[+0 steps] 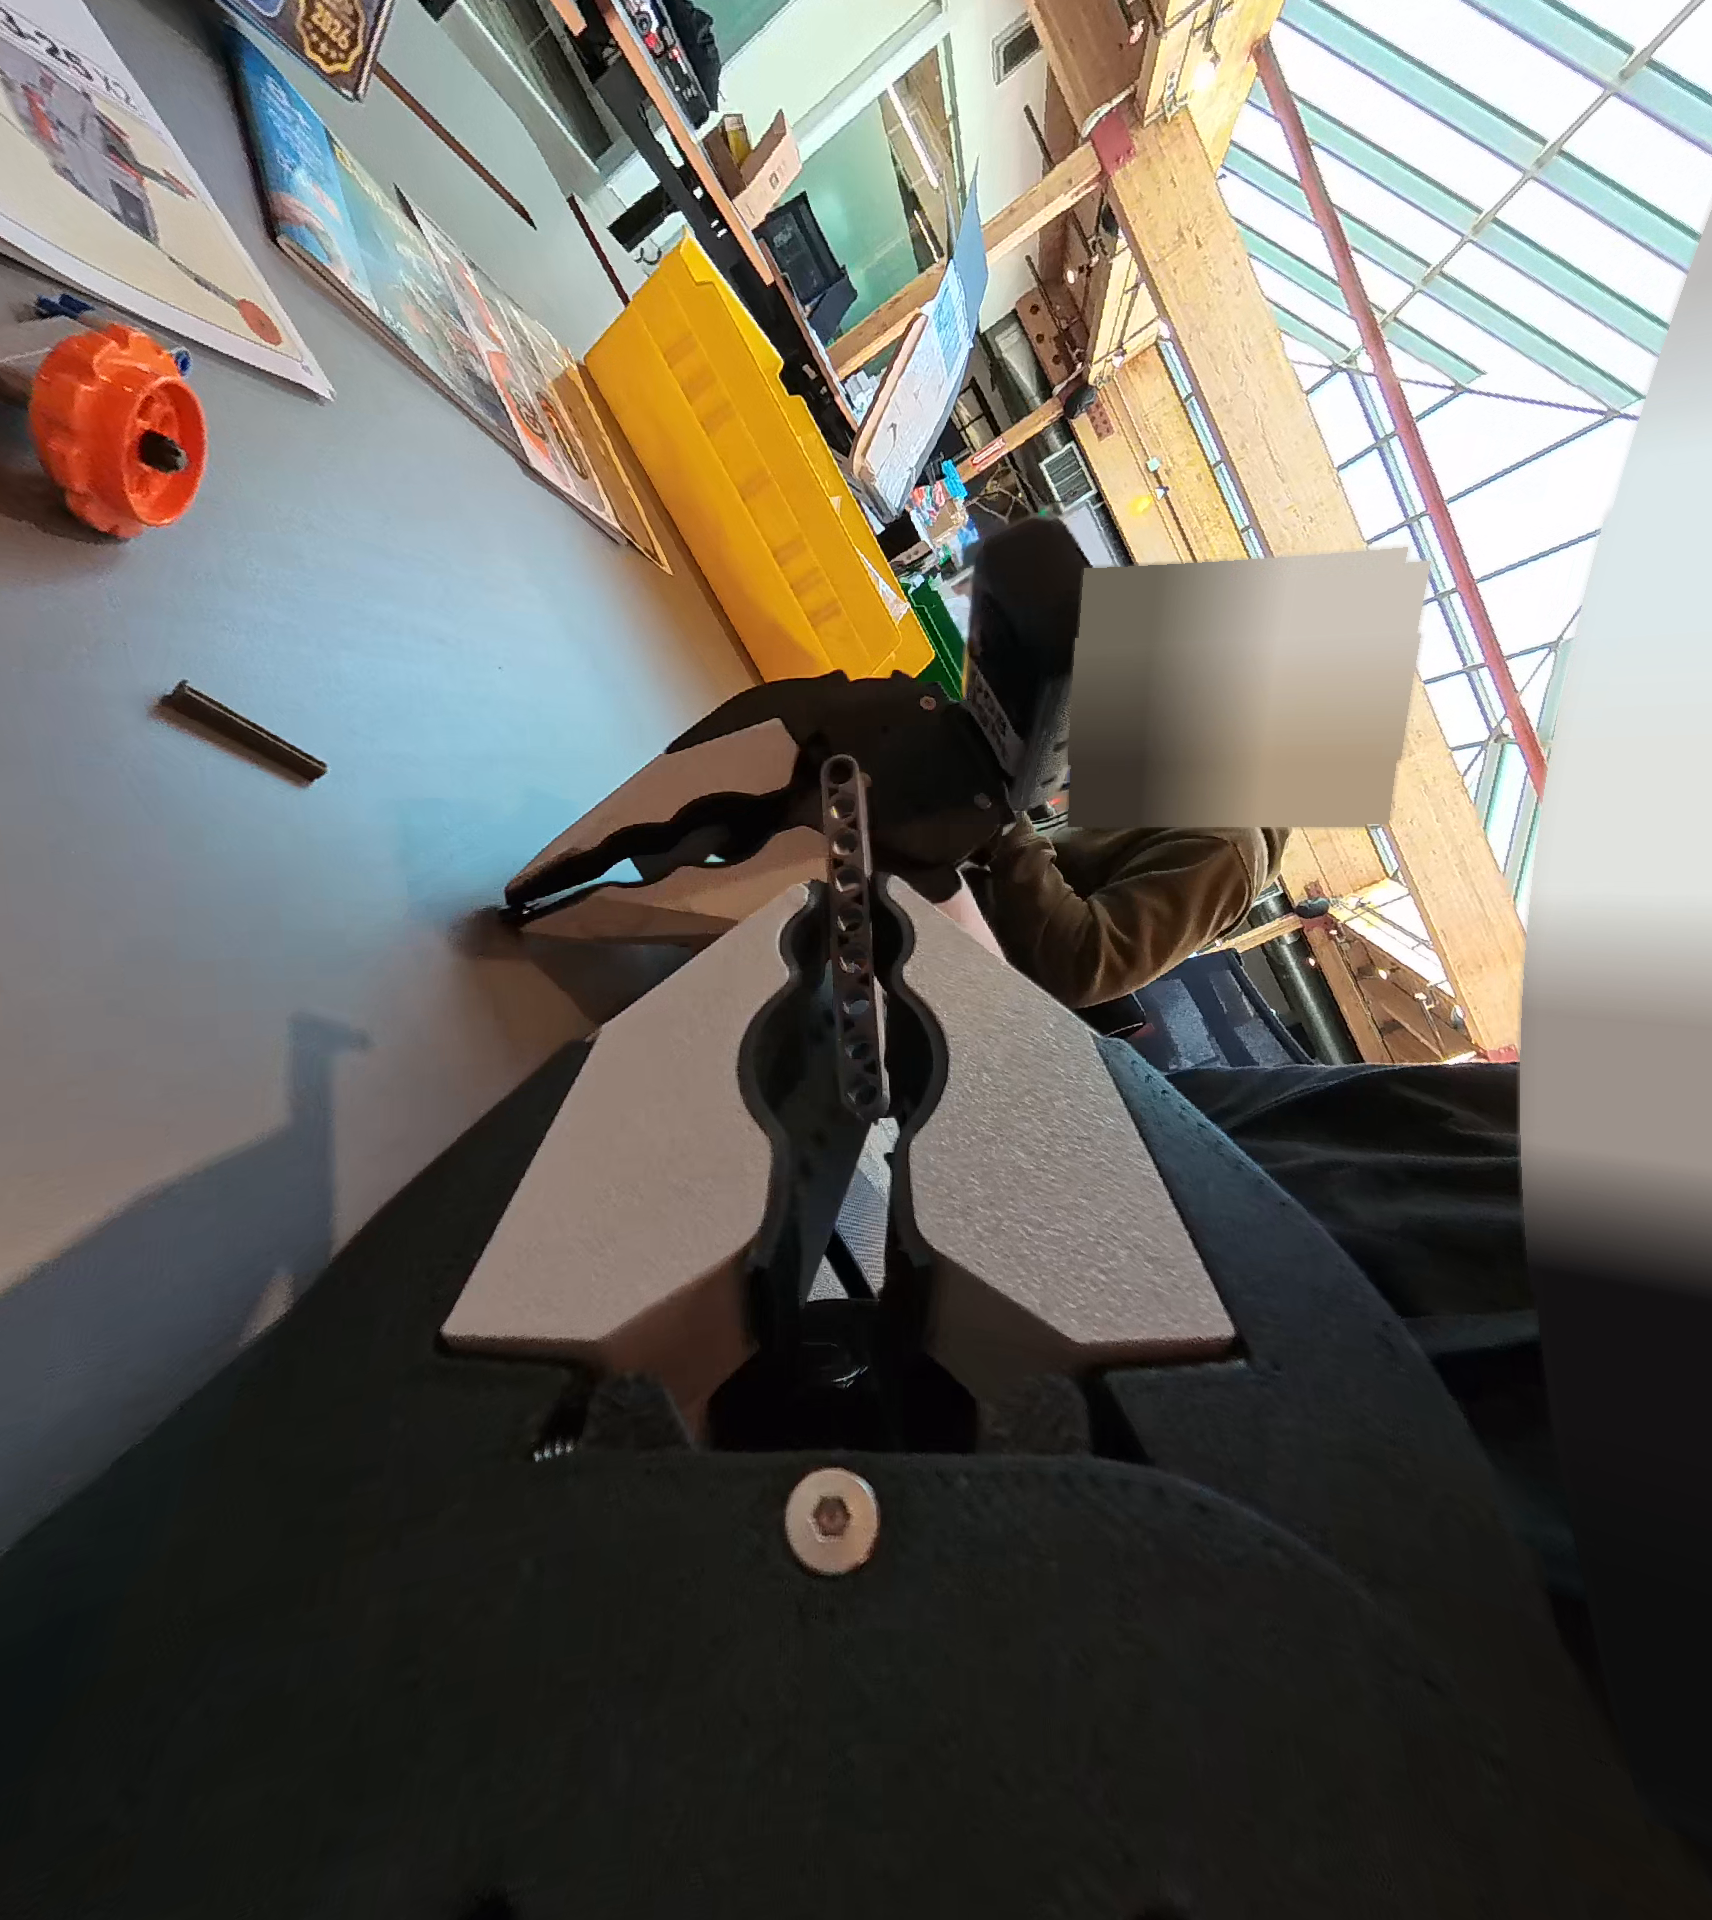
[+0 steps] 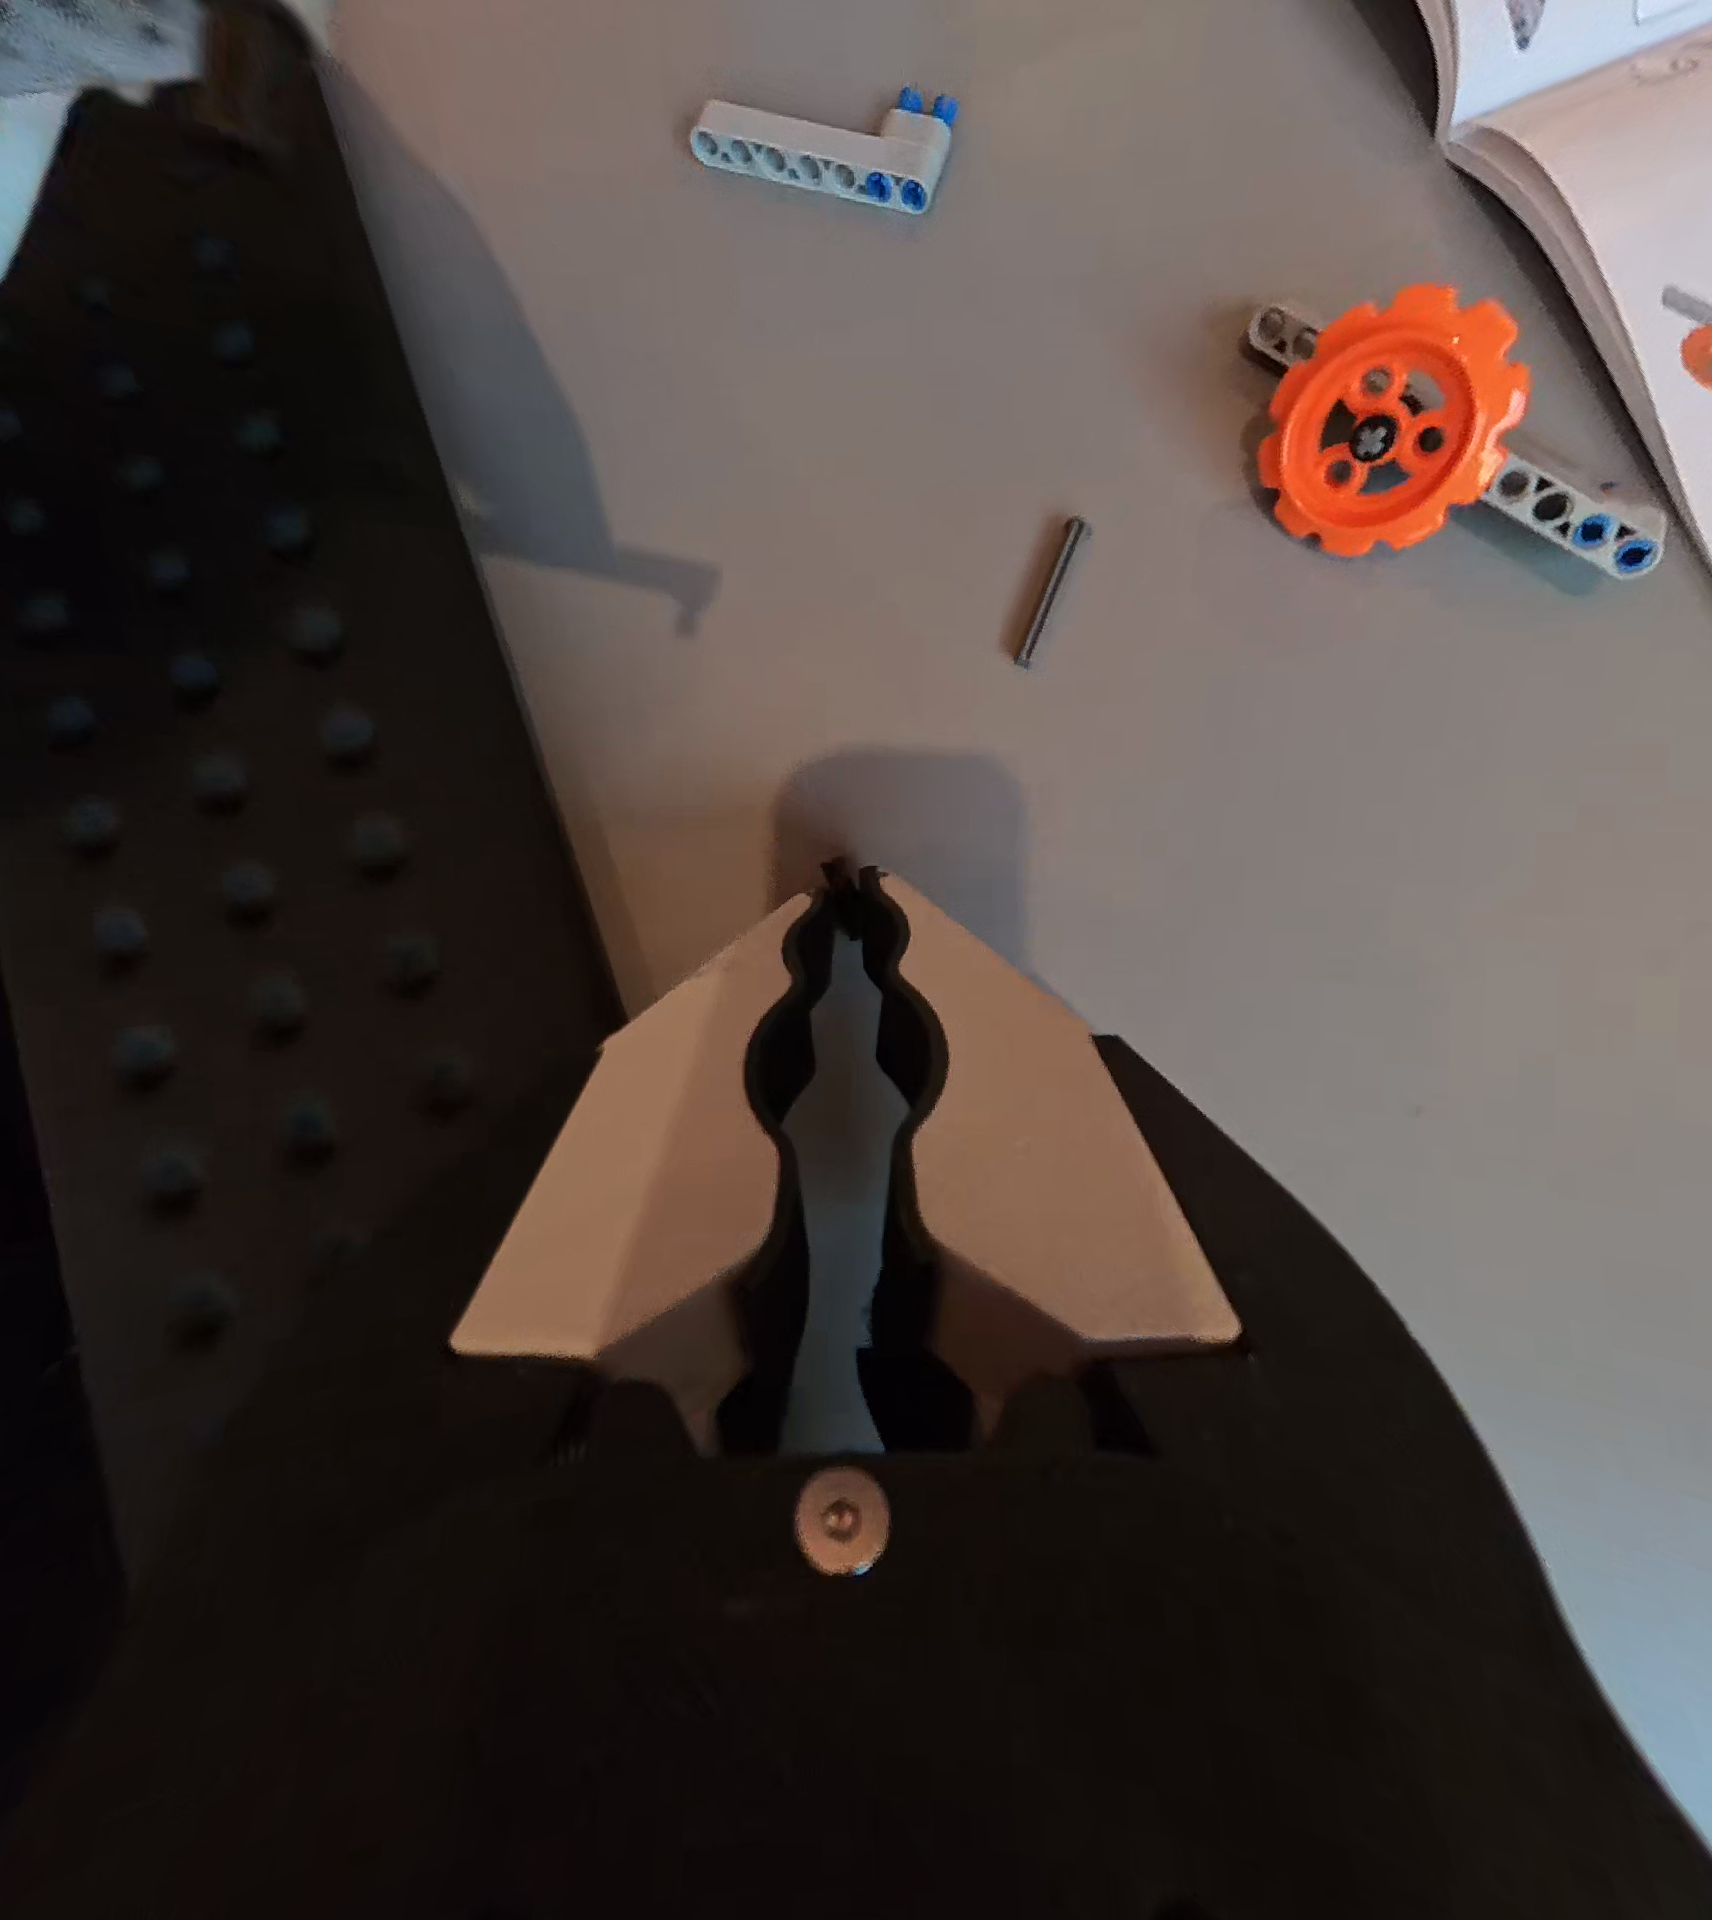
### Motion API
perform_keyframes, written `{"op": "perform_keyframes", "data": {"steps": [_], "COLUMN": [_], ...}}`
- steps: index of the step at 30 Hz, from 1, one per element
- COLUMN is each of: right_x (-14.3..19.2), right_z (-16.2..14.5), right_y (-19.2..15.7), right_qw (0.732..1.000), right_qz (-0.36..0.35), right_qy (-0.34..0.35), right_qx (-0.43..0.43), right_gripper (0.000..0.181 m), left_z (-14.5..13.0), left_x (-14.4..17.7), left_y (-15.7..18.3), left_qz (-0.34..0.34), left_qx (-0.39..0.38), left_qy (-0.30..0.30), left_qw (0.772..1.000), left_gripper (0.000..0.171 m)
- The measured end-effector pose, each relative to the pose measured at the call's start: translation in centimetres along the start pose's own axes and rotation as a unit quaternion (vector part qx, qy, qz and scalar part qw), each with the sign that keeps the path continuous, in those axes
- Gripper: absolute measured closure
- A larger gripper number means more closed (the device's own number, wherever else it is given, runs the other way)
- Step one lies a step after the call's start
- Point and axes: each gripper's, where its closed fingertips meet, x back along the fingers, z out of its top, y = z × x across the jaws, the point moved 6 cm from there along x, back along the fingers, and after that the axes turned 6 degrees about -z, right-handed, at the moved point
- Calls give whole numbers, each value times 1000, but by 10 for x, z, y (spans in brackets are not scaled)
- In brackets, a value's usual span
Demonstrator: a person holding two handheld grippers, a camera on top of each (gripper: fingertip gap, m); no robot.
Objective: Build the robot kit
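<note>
My left gripper (image 1: 847, 899) is shut on a dark grey beam with holes (image 1: 844, 821). The beam stands up between the pads, held above the grey table (image 1: 312, 935). My right gripper (image 2: 852, 896) has its tips down at the table and is shut on a small black piece (image 2: 844, 883); what the piece is I cannot tell. It also shows in the left wrist view (image 1: 561, 883), just beyond the left fingers. The left gripper's black body (image 2: 208, 727) fills the left of the right wrist view.
On the table lie a short dark axle (image 2: 1049, 592), an orange gear wheel (image 2: 1392, 416) mounted on a grey beam (image 2: 1558, 514), and a white L-shaped beam with blue pins (image 2: 821, 156). An open instruction booklet (image 2: 1662, 260) lies at the right. A yellow bin (image 1: 758, 488) stands beyond the table. My right fingertips sit around 12 cm from my left ones. From my right tips it is roughly 7 cm to the short dark axle (image 2: 1049, 592); from my left, 15 cm.
</note>
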Motion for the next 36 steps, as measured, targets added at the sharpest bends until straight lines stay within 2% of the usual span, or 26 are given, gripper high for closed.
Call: {"op": "perform_keyframes", "data": {"steps": [10, 15, 20, 27, 36], "right_x": [27, 36, 41, 37, 32], "right_z": [27, 37, 42, 48, 50], "right_y": [-21, -27, -29, -28, -30], "right_qw": [988, 984, 980, 972, 961], "right_qz": [-14, -14, -22, -76, -154], "right_qy": [134, 169, 197, 220, 229], "right_qx": [75, 59, 31, 3, 14], "right_gripper": [178, 178, 178, 178, 178], "left_z": [-2, -3, -2, -3, -2], "left_x": [-6, -8, -7, -10, -16], "left_y": [-25, -30, -32, -35, -39], "left_qz": [36, 33, 27, -20, 8], "left_qx": [15, 22, 38, 103, 99], "left_qy": [26, 51, 76, 118, 135], "left_qw": [999, 998, 996, 987, 986], "left_gripper": [166, 166, 165, 167, 166]}}
